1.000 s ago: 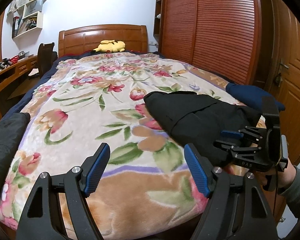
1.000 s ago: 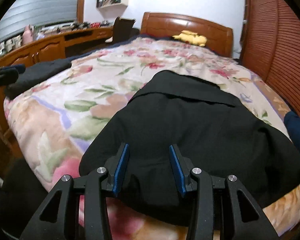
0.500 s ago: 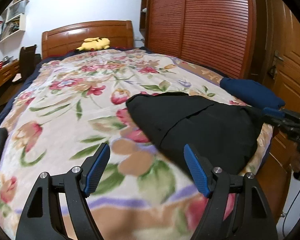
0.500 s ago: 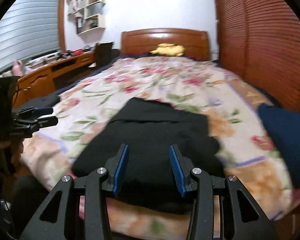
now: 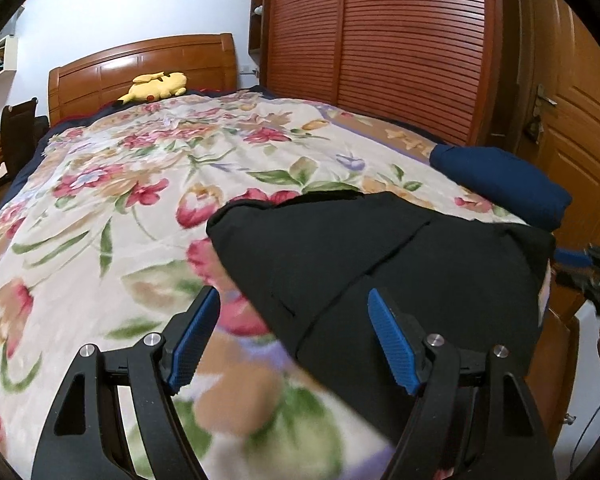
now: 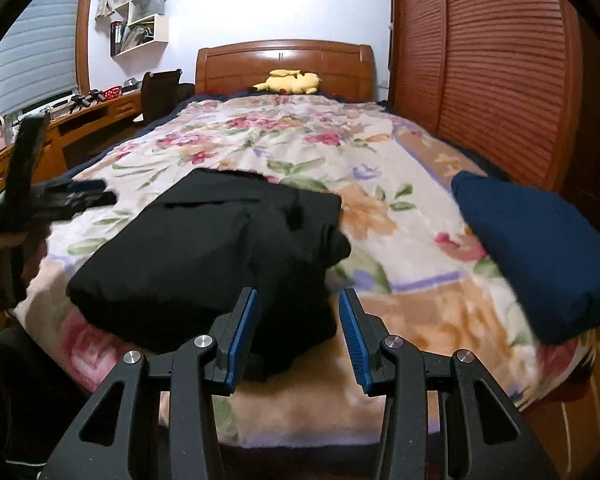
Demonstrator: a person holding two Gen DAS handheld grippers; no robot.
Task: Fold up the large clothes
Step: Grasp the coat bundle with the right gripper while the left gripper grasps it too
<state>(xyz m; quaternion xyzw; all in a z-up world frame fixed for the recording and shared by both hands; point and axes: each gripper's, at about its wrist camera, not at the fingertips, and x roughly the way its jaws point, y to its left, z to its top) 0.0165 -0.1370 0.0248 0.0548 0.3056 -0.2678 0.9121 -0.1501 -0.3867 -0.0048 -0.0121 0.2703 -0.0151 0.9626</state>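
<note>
A folded black garment [image 5: 384, 264] lies near the foot of the bed on the floral blanket [image 5: 148, 184]; it also shows in the right wrist view [image 6: 220, 248]. My left gripper [image 5: 296, 334] is open and empty, just above the garment's near left edge. My right gripper [image 6: 298, 330] is open and empty at the garment's near right corner. The right gripper shows at the right edge of the left wrist view [image 5: 592, 268], and the left gripper at the left of the right wrist view [image 6: 56, 200].
A folded navy garment [image 6: 536, 248] lies at the bed's right edge, also in the left wrist view [image 5: 500, 178]. A yellow plush toy [image 6: 290, 80] sits by the headboard. A slatted wardrobe [image 5: 380, 48] stands on the right, a desk [image 6: 60, 128] and chair on the left.
Both grippers have swung right and moved closer to the black garment. The right gripper has shifted from the garment's middle to its right corner. Both stay open.
</note>
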